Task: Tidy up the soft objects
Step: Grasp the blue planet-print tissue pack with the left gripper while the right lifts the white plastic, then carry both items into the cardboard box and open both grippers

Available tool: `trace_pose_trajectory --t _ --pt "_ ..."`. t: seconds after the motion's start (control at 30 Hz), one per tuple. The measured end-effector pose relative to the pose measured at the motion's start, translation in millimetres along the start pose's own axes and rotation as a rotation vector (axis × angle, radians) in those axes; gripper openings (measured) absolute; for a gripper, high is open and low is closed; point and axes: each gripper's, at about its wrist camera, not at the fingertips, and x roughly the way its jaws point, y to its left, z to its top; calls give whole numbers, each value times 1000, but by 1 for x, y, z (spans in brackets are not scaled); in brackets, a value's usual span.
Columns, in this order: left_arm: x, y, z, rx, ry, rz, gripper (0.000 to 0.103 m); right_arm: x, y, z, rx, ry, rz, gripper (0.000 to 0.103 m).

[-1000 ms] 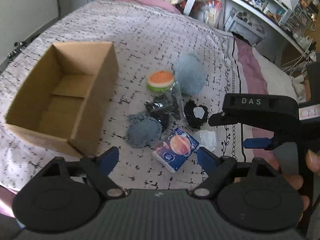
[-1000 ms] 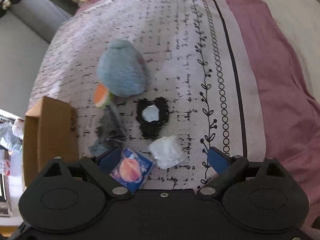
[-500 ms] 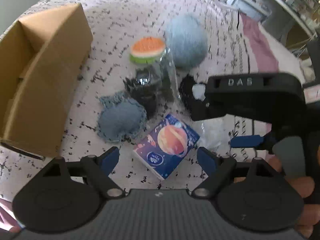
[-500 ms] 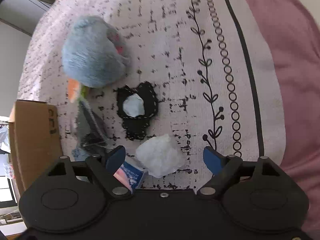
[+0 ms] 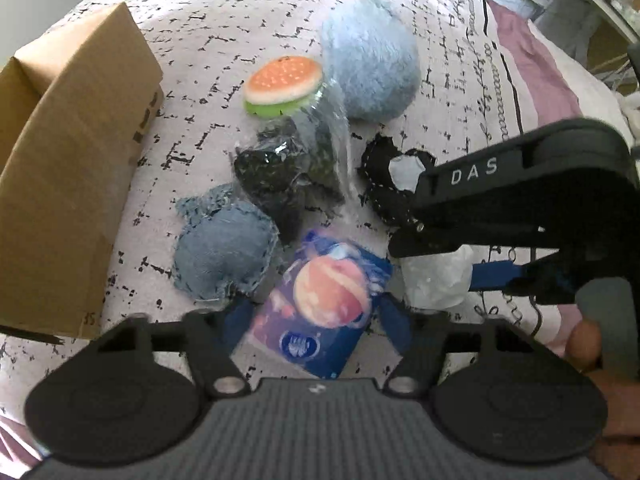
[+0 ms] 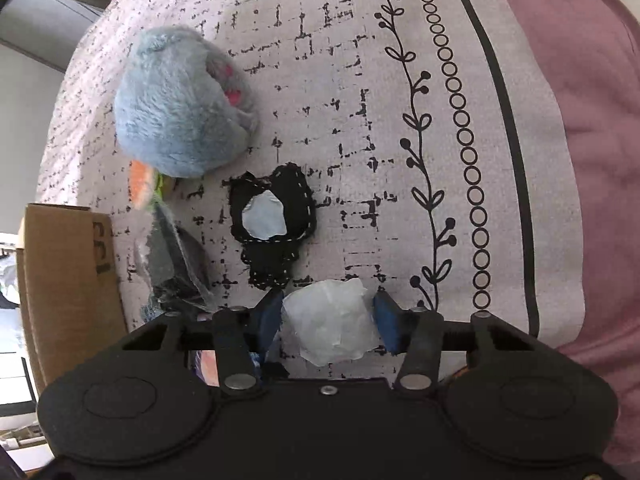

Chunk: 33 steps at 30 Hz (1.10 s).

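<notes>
Bedspread (image 6: 360, 80), black-patterned with mauve border, carries cardboard box (image 5: 72, 184) and blue plush (image 5: 370, 56).

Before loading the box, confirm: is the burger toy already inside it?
No, the burger toy lies on the bedspread beside the cardboard box.

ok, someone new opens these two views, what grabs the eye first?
Probably the right gripper, its blue fingers bracketing the white crumpled wad at the near edge of the bedspread. Next, the left gripper straddling the planet-print tissue pack. Behind those, the fluffy blue plush beside the burger toy, and the cardboard box on the left.
</notes>
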Motion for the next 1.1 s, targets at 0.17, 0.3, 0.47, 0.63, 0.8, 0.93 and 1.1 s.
trace_pose_trajectory --t 0.17,0.3,0.47,0.63,0.8,0.93,1.1 --pt "-15 3 -4 -45 -21 0 56 -14 -7 -1 7 -27 53 48" --pt "-34 8 -6 -75 -60 -12 56 -31 -11 -4 -7 -66 85 48" --pt "-55 14 -3 -105 -113 -21 56 -59 -7 -12 -43 -140 113 48" --pt "-81 20 -3 -137 -165 -48 56 -85 16 -23 -133 -212 77 48" --pt "-105 29 -1 -152 -213 -60 56 -106 43 -33 -182 -248 102 48" --pt "-123 43 1 -172 -245 -65 56 -119 65 -37 -201 -269 109 48" --pt "-141 61 5 -176 -269 -57 56 -126 89 -42 -216 -276 120 48"
